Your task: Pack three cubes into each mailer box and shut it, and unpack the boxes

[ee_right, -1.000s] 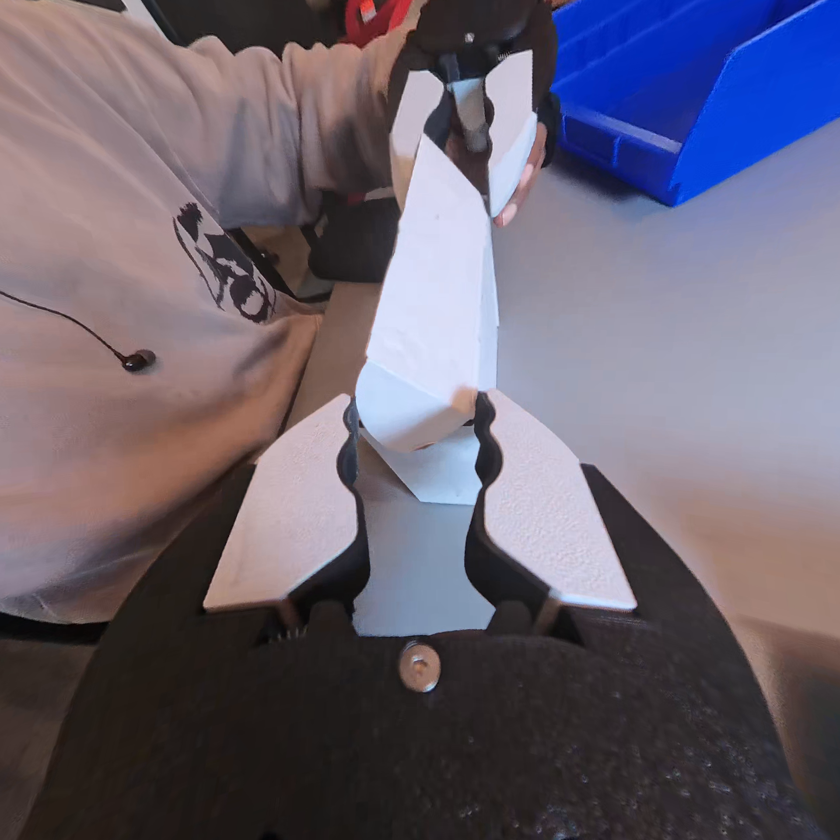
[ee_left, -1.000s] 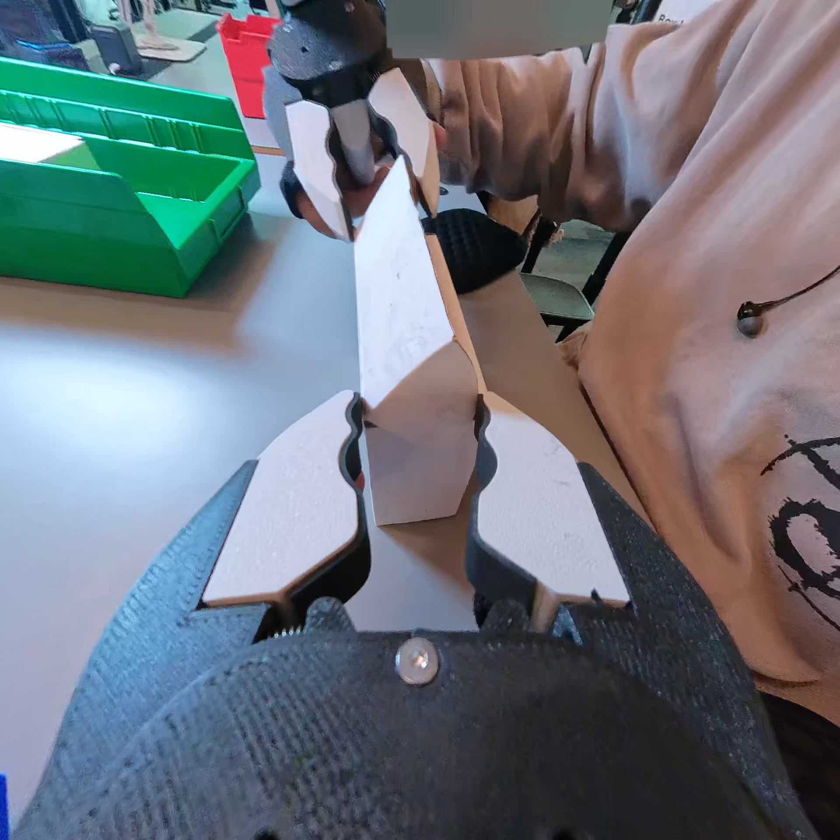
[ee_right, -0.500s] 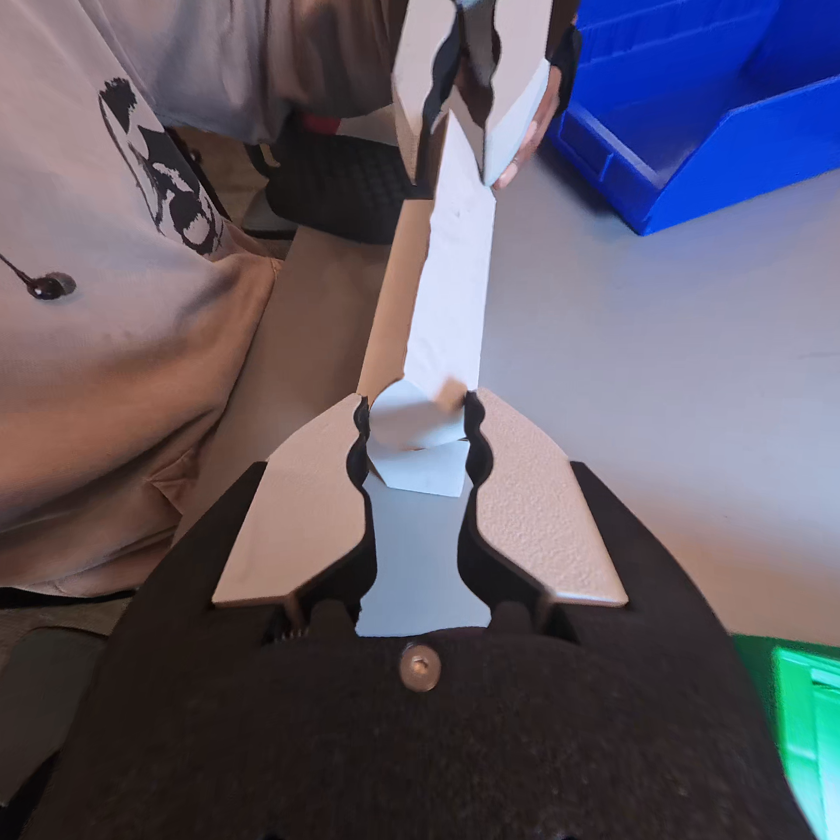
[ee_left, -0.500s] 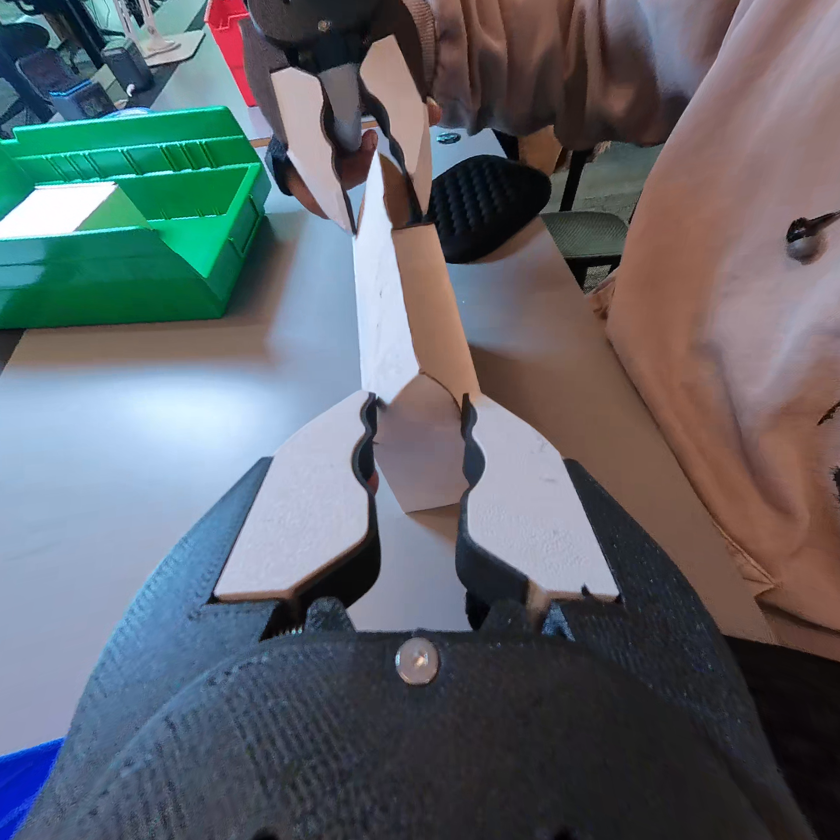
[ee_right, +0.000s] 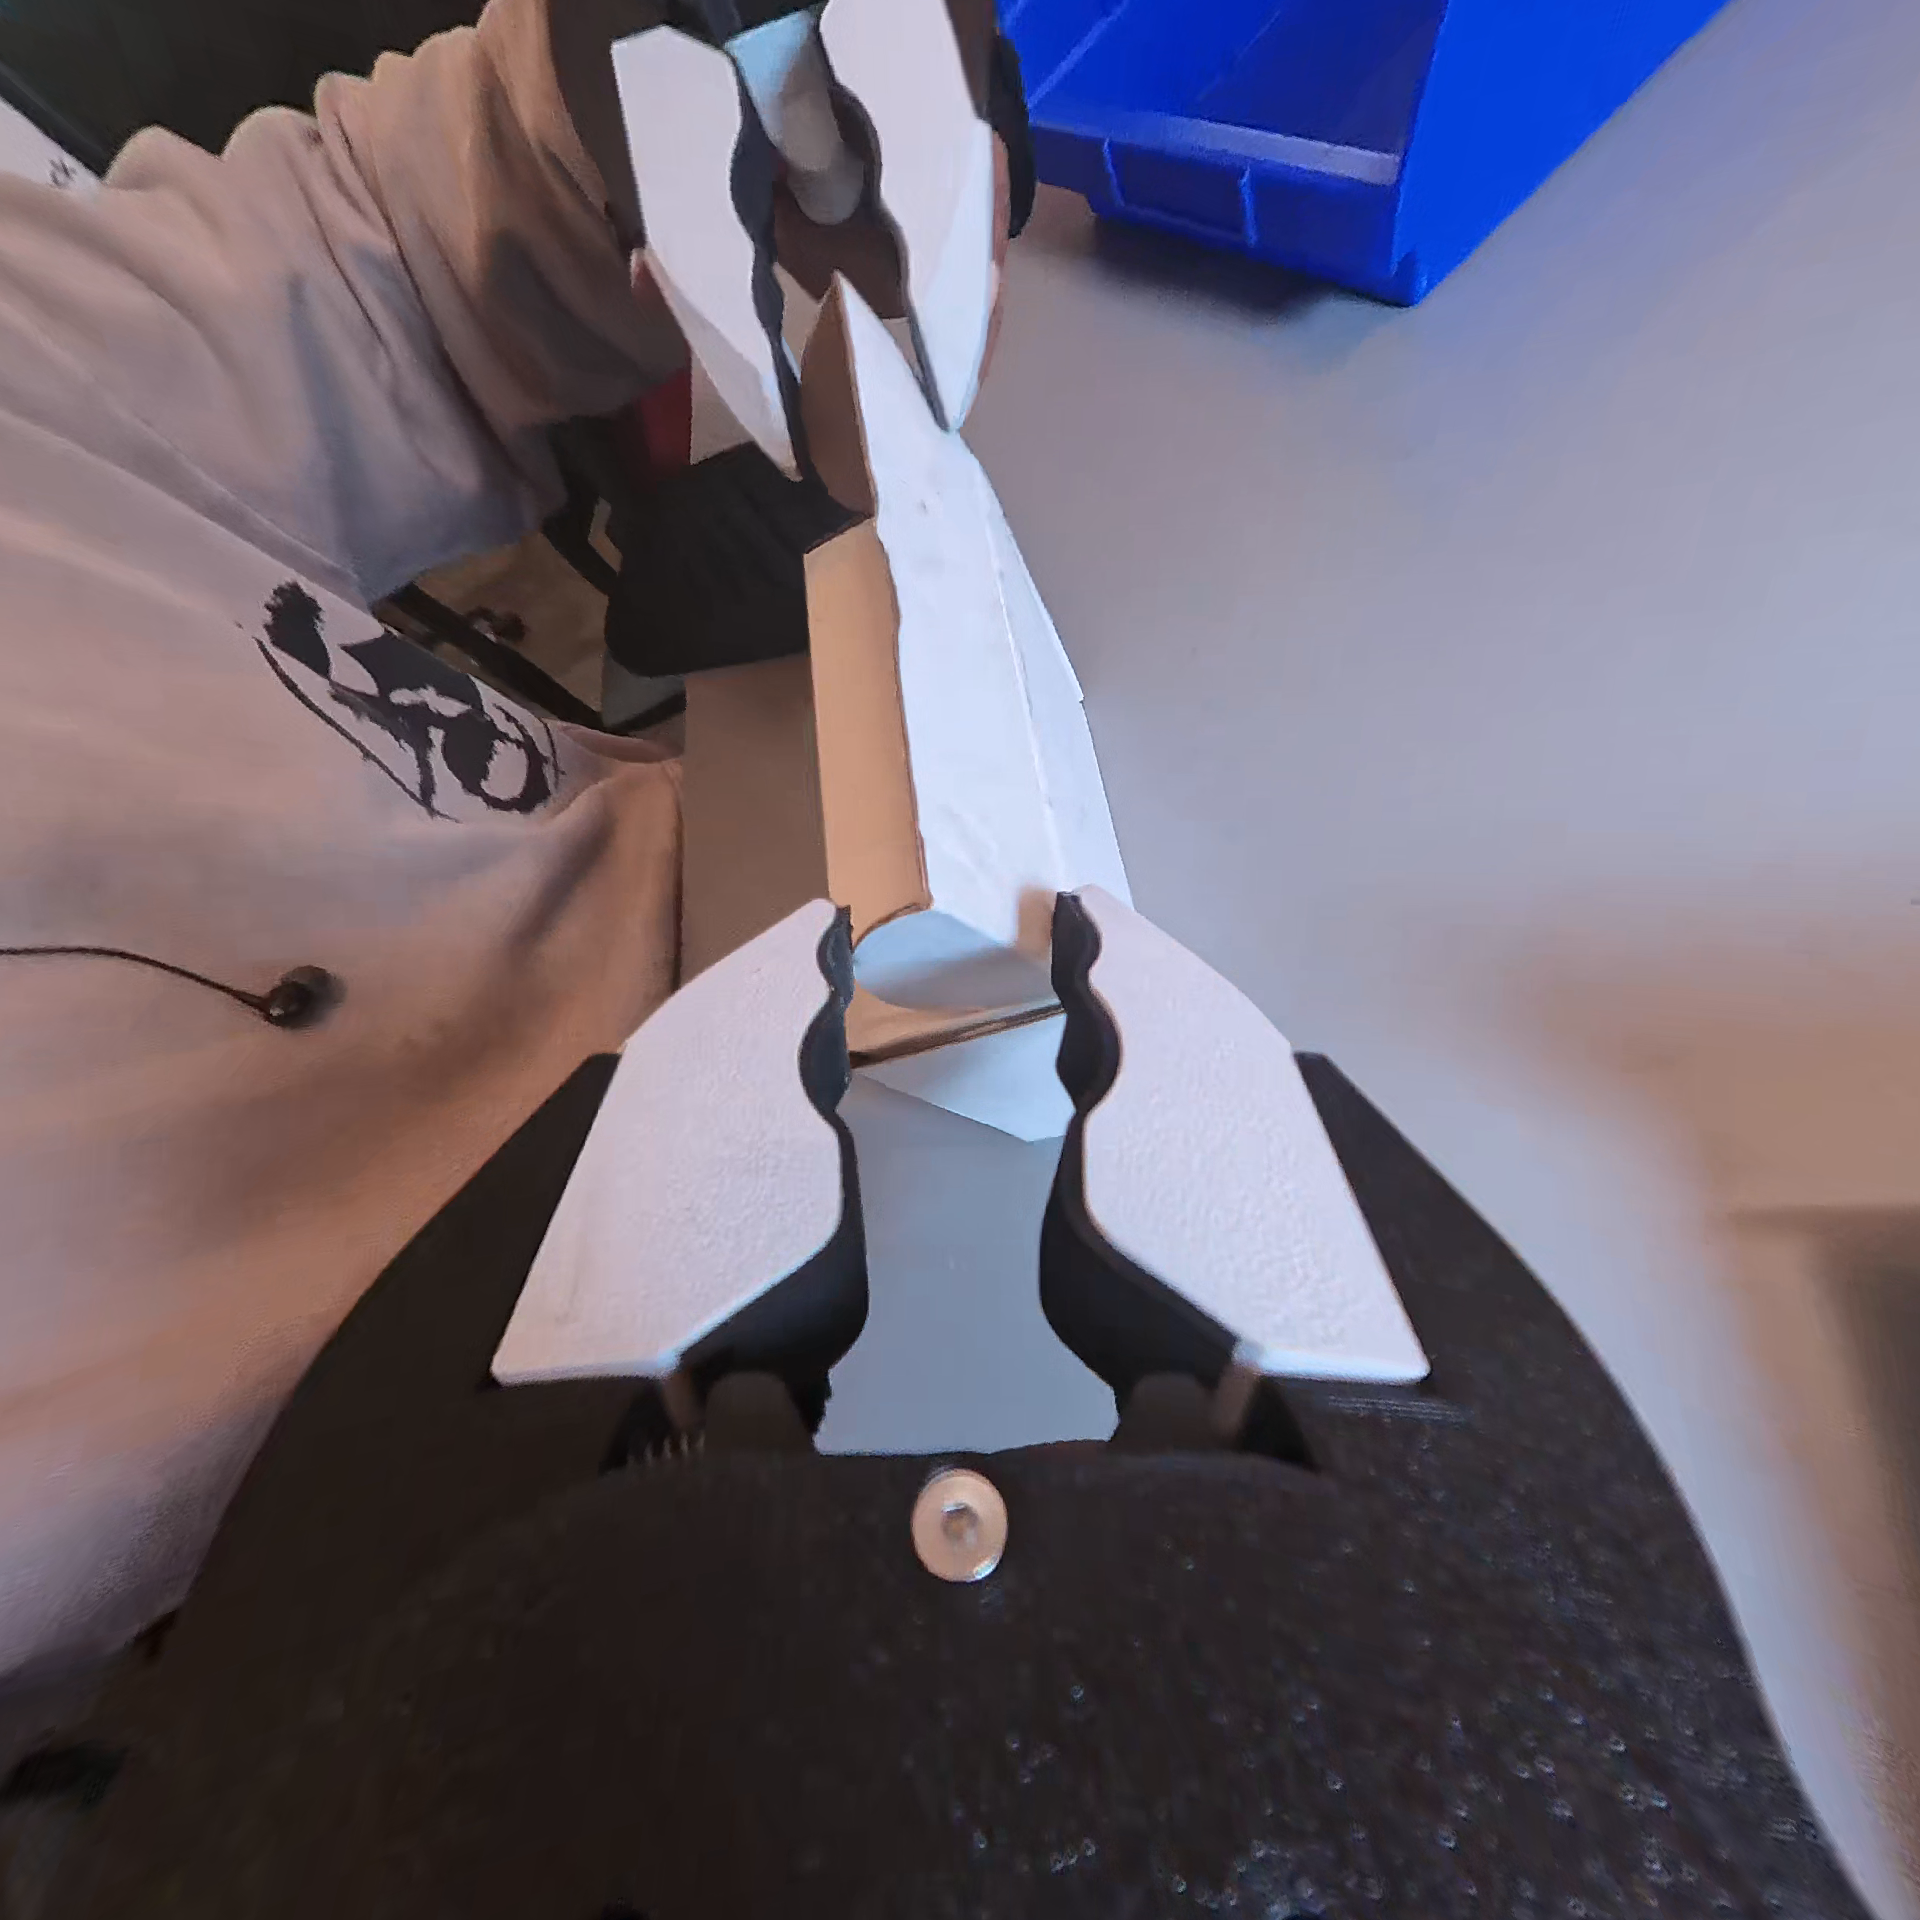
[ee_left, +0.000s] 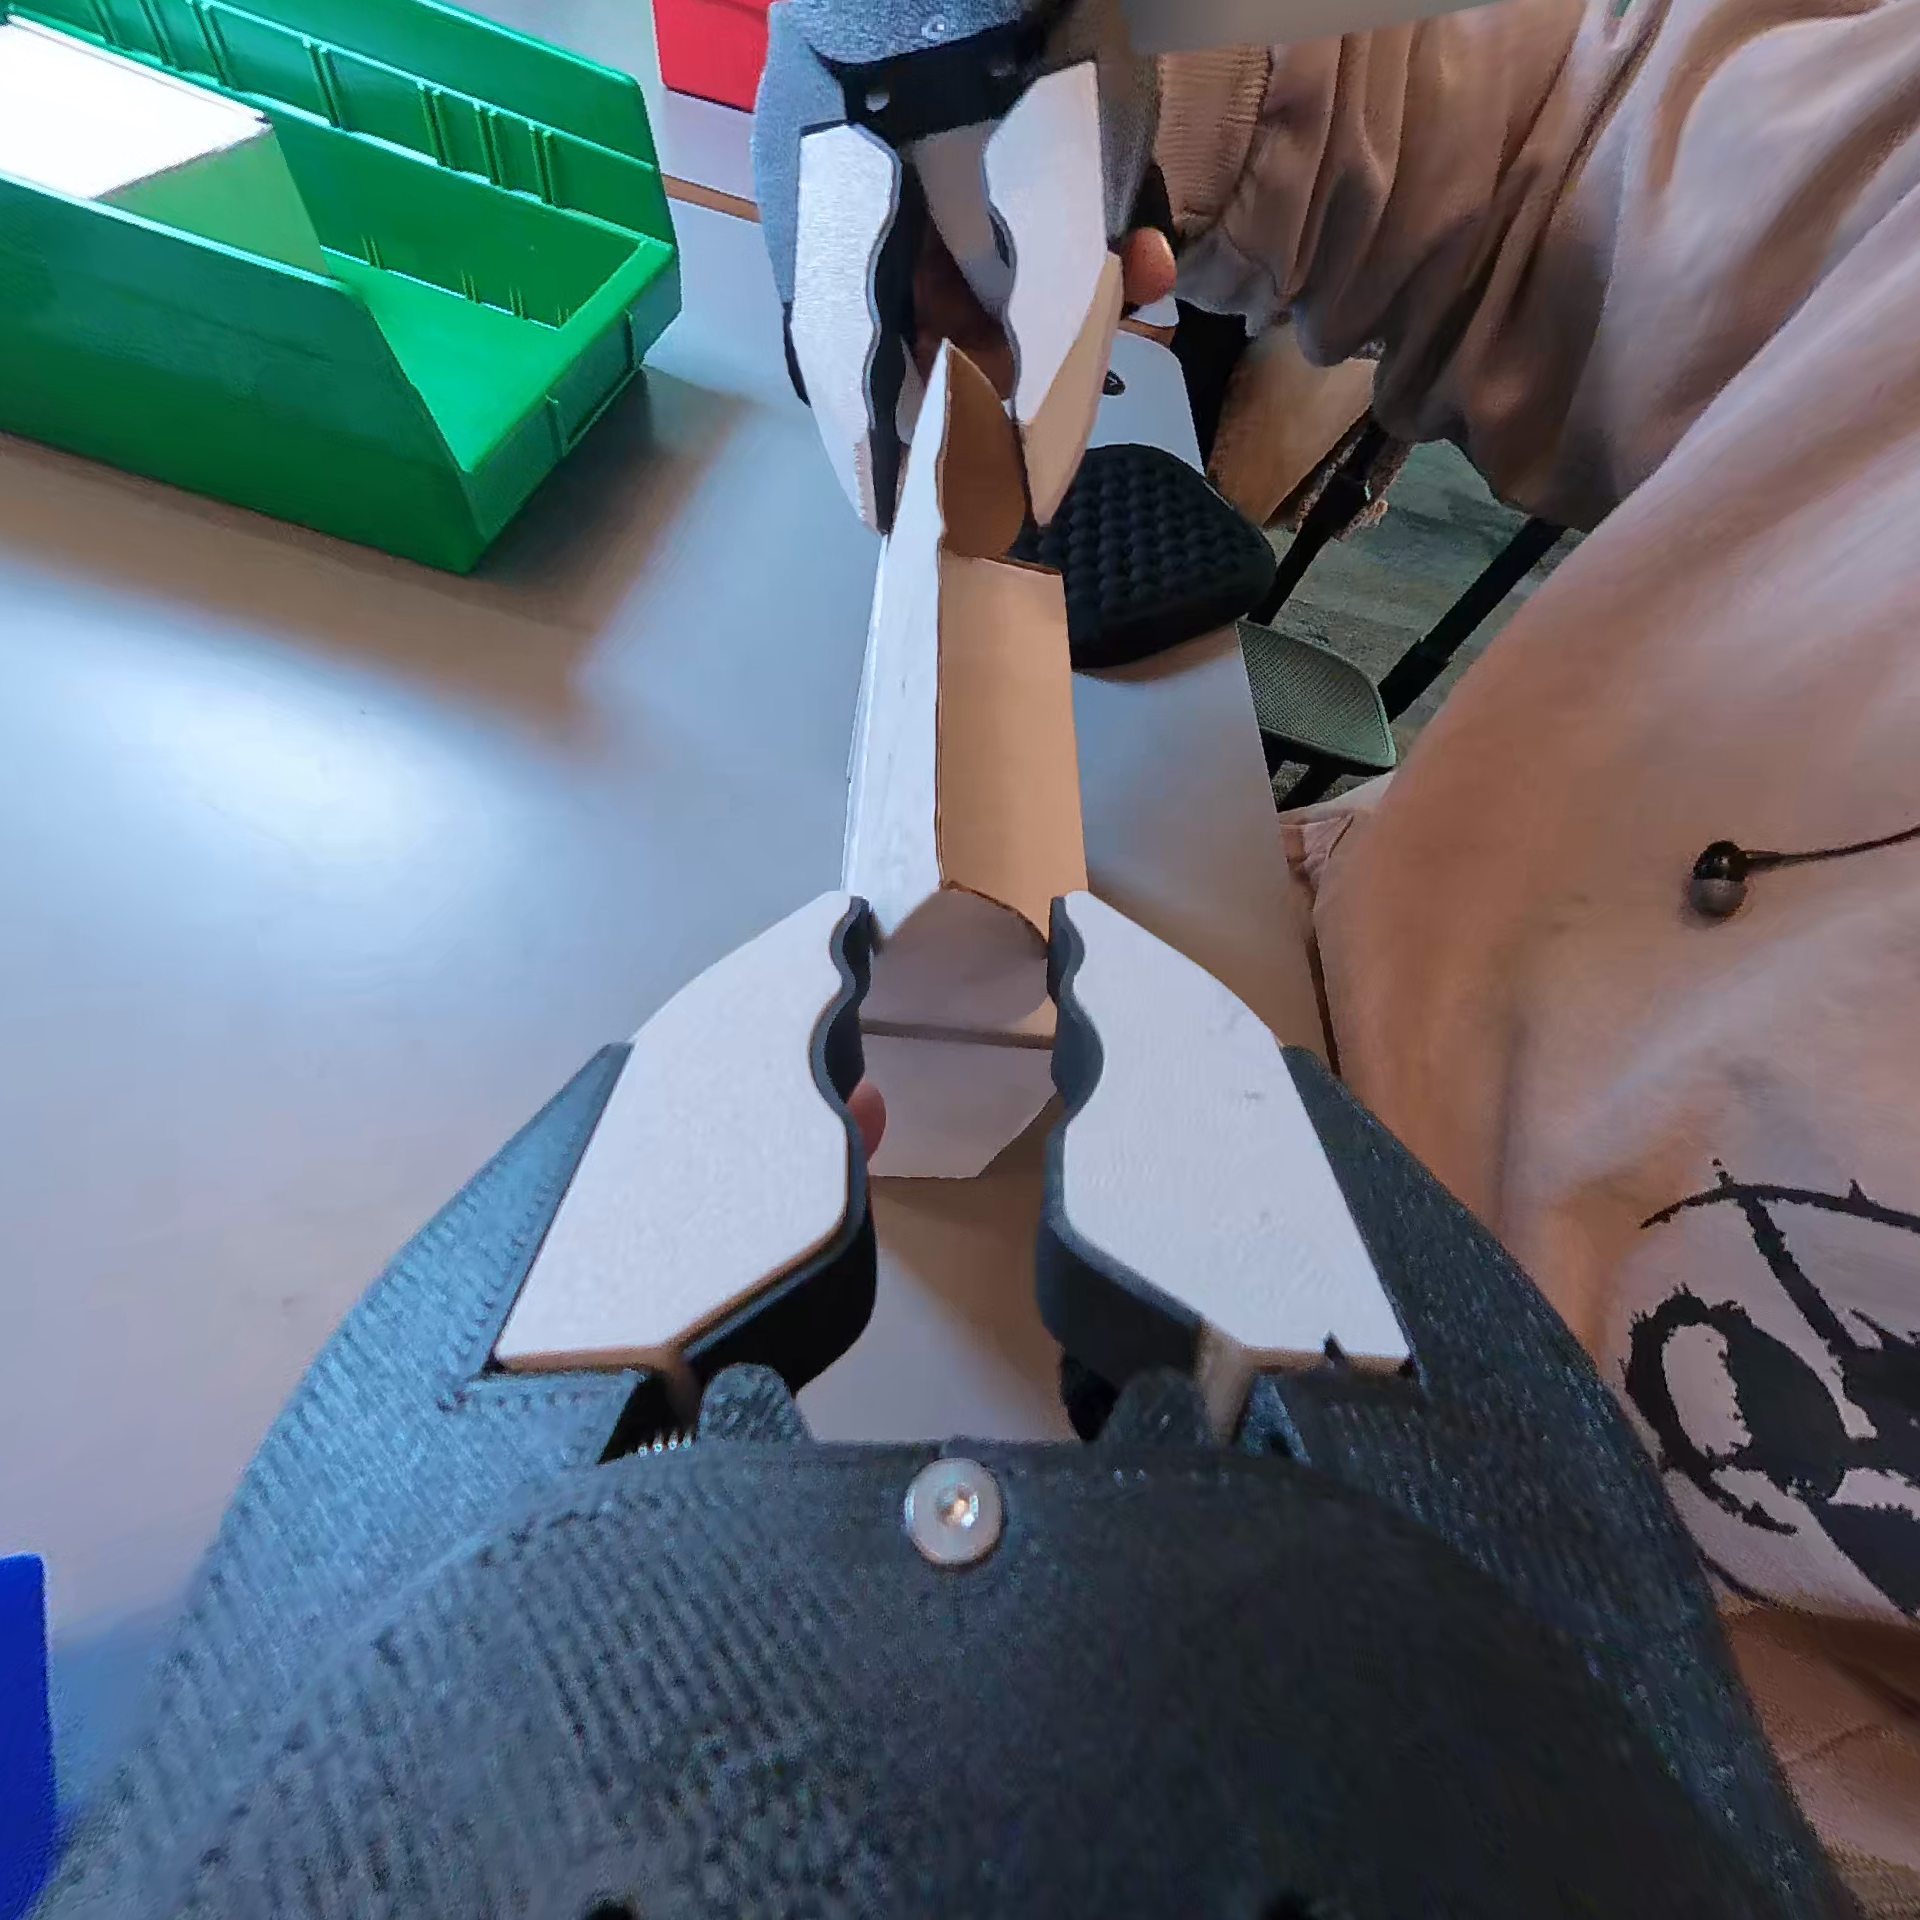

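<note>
A mailer box point(ee_left: 966, 727), white outside and brown inside, hangs in the air over the grey table, folded narrow and stretched between both grippers. My left gripper point(ee_left: 956, 914) is shut on its near end flap. My right gripper point(ee_left: 951, 436) grips the far end, in front of the person's sleeve. In the right wrist view the right gripper point(ee_right: 951, 914) is shut on the box point(ee_right: 987, 727) end, and the left gripper point(ee_right: 862, 405) holds the other end. No cubes are in view.
A green bin point(ee_left: 436, 343) with a white sheet in it stands at the table's far left, with a red bin point(ee_left: 707, 52) behind it. A blue bin point(ee_right: 1299, 135) stands at the far right. The person's torso point(ee_left: 1610, 935) and a black chair seat point(ee_left: 1143, 551) are beside the table edge. Tip to tip, the grippers are about 12 cm apart.
The box has turned between the grippers, so its brown inside now shows beside the white face. Both grippers have kept their hold on its ends.
</note>
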The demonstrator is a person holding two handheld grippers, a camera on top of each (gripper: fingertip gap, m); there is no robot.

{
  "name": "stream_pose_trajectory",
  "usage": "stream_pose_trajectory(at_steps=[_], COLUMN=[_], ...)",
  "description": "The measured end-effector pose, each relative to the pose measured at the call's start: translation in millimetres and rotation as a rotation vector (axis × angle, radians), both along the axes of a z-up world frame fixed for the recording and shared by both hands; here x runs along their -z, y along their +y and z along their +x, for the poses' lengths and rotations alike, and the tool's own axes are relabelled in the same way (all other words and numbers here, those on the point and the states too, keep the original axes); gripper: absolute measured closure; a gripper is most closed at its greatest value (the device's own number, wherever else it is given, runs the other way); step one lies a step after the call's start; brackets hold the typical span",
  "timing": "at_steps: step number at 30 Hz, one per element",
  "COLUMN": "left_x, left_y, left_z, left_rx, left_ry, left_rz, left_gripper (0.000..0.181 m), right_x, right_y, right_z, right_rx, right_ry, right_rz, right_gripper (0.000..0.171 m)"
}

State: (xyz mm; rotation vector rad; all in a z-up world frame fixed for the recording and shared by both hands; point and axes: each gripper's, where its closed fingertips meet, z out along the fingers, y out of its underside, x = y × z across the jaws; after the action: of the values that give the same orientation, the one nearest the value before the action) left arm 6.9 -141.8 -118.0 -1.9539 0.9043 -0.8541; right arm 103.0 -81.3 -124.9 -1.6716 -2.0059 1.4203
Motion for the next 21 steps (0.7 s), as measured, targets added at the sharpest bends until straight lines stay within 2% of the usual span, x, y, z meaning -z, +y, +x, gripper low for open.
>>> stream_pose_trajectory(at_steps=[10, 18, 21], left_x=[0.6, 5.6, 7.8], left_y=[-1.6, -5.4, -6.2], left_z=[3.4, 4.8, 5.3], left_rx=[-0.039, -0.006, -0.004], left_ry=[-0.027, 0.105, 0.156], left_rz=[0.042, 0.181, 0.229], left_gripper=[0.148, 0.148, 0.148], right_x=[0.5, 2.9, 5.8], right_y=[-2.5, -3.2, -3.6], right_z=[4.9, 6.9, 7.9], right_rx=[-0.054, -0.1, -0.13], right_ry=[0.078, 0.108, 0.134], right_rz=[0.064, 0.16, 0.262], right_gripper=[0.134, 0.133, 0.133])
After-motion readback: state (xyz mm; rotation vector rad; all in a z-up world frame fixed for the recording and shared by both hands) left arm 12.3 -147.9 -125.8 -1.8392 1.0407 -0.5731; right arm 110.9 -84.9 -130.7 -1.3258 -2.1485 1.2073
